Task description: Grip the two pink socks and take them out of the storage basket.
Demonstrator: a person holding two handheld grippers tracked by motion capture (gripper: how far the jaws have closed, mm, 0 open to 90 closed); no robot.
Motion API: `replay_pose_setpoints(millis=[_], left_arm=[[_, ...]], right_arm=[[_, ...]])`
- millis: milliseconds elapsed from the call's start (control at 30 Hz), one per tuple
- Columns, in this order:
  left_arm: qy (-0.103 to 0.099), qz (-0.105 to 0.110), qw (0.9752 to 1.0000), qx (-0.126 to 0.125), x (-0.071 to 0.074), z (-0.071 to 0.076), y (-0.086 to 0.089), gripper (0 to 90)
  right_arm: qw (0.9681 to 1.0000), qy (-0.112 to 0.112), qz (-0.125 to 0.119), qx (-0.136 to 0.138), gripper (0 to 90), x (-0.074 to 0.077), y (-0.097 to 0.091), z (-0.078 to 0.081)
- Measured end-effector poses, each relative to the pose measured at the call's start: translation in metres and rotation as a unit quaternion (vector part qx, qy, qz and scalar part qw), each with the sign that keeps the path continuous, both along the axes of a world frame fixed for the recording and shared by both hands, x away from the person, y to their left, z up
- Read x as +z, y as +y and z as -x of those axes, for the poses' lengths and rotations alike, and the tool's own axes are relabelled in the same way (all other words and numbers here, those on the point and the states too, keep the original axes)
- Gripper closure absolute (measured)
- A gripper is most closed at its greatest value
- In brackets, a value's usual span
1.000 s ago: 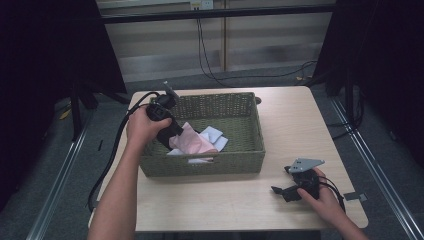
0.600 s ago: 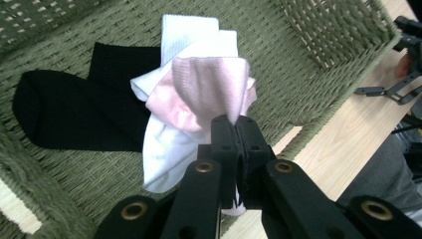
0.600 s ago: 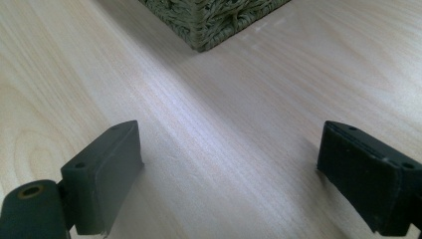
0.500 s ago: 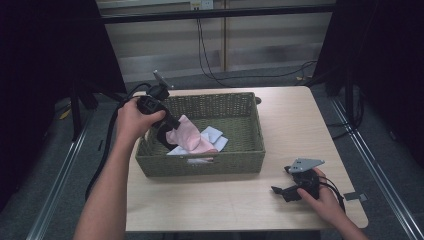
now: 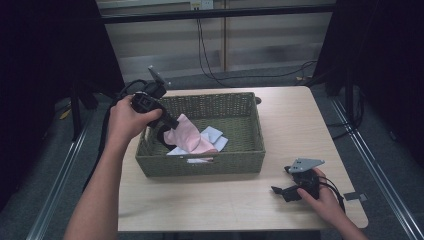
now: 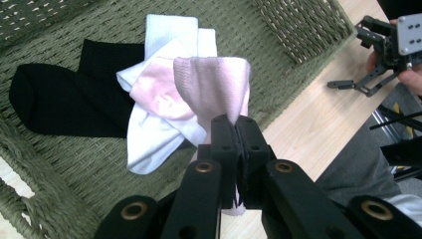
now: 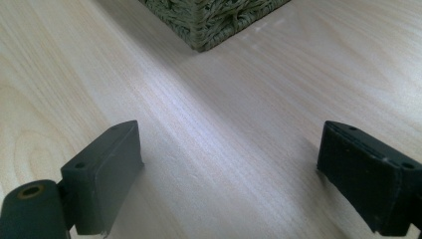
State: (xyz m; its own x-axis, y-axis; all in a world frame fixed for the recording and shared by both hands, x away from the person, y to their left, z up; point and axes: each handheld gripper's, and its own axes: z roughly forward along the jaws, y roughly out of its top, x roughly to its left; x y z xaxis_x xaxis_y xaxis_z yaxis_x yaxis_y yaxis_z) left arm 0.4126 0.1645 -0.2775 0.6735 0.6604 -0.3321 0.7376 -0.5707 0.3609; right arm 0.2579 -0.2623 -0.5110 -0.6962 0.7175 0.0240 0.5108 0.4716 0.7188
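My left gripper (image 6: 234, 129) has its jaws clamped on the pink sock (image 6: 214, 89), centre of the left gripper view; the sock's lower end is hidden behind the jaws. In the high view it hangs over the left half of the woven green basket (image 5: 252, 125). Ribbed knit, soft folds. Beneath it: a white sock (image 6: 149, 144) and a black sock (image 6: 59, 104), partly covered. My right gripper (image 7: 229, 174) sits at lower right of the high view, jaws spread wide over pale wood-grain table (image 7: 209, 99), nothing between them. Basket corner cut off at the top of its frame.
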Motion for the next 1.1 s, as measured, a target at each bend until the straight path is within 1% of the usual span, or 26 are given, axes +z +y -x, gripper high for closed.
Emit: replay_pose_setpoints(millis=[100, 133, 200, 233, 267, 300, 433, 533, 600, 667, 733, 800, 833, 867, 933, 967, 1000, 1033, 1067, 1100], left_arm=[[0.003, 0.004, 1.0000, -0.003, 0.003, 0.002, -0.001, 88.0], [0.009, 0.010, 0.9999, -0.004, 0.004, 0.003, -0.001, 88.0], [0.011, 0.012, 0.9999, -0.003, 0.004, 0.004, -0.002, 88.0], [0.011, 0.013, 0.9998, -0.006, 0.004, 0.005, -0.003, 88.0], [0.011, 0.017, 0.9998, -0.001, 0.005, 0.007, -0.003, 88.0], [0.010, 0.017, 0.9998, -0.005, 0.006, 0.007, -0.002, 88.0], [0.009, 0.019, 0.9998, -0.006, 0.009, 0.009, 0.000, 88.0], [0.011, 0.024, 0.9996, -0.002, 0.012, 0.012, 0.000, 88.0], [0.012, 0.025, 0.9996, -0.009, 0.015, 0.014, 0.000, 88.0], [0.010, 0.027, 0.9995, -0.007, 0.018, 0.017, -0.001, 88.0], [0.008, 0.028, 0.9994, -0.015, 0.021, 0.020, -0.002, 87.9], [0.007, 0.030, 0.9993, -0.018, 0.022, 0.022, -0.003, 88.0], [0.010, 0.032, 0.9991, -0.024, 0.022, 0.025, -0.004, 87.9], [0.010, 0.032, 0.9991, -0.024, 0.022, 0.025, -0.004, 87.9], [0.008, 0.034, 0.9990, -0.028, 0.021, 0.032, -0.007, 87.9], [0.008, 0.034, 0.9990, -0.028, 0.021, 0.032, -0.007, 87.9], [0.009, 0.034, 0.9988, -0.035, 0.020, 0.034, -0.008, 87.9], [0.010, 0.035, 0.9987, -0.036, 0.018, 0.036, -0.009, 87.9], [0.011, 0.034, 0.9985, -0.042, 0.014, 0.040, -0.012, 87.9], [0.011, 0.034, 0.9985, -0.042, 0.014, 0.040, -0.012, 87.9]], right_arm=[[1.0000, 0.000, 0.000, 0.000, 9.6, 0.000, 0.000, 0.000], [1.0000, 0.000, 0.000, 0.000, 9.6, 0.000, 0.000, 0.000], [1.0000, 0.000, 0.000, 0.000, 9.6, 0.000, 0.000, 0.000], [1.0000, 0.000, 0.000, 0.000, 9.6, 0.000, 0.000, 0.000], [1.0000, 0.000, 0.000, 0.000, 9.6, 0.000, 0.000, 0.000], [1.0000, 0.000, 0.000, 0.000, 9.6, 0.000, 0.000, 0.000], [1.0000, 0.000, 0.000, 0.000, 9.6, 0.000, 0.000, 0.000], [1.0000, 0.000, 0.000, 0.000, 9.6, 0.000, 0.000, 0.000], [1.0000, 0.000, 0.000, 0.000, 9.6, 0.000, 0.000, 0.000], [1.0000, 0.000, 0.000, 0.000, 9.6, 0.000, 0.000, 0.000], [1.0000, 0.000, 0.000, 0.000, 9.6, 0.000, 0.000, 0.000], [1.0000, 0.000, 0.000, 0.000, 9.6, 0.000, 0.000, 0.000], [1.0000, 0.000, 0.000, 0.000, 9.6, 0.000, 0.000, 0.000], [1.0000, 0.000, 0.000, 0.000, 9.6, 0.000, 0.000, 0.000], [1.0000, -0.001, 0.000, 0.001, 9.6, 0.000, 0.000, 0.000], [1.0000, -0.001, 0.000, 0.001, 9.6, 0.000, 0.000, 0.000], [1.0000, -0.001, 0.000, 0.001, 9.6, 0.000, 0.000, 0.000], [1.0000, -0.002, 0.001, 0.001, 9.6, 0.000, 0.000, 0.000], [1.0000, -0.001, 0.001, 0.001, 9.6, 0.000, 0.000, 0.000], [1.0000, -0.001, 0.001, 0.001, 9.6, 0.000, 0.000, 0.000]])
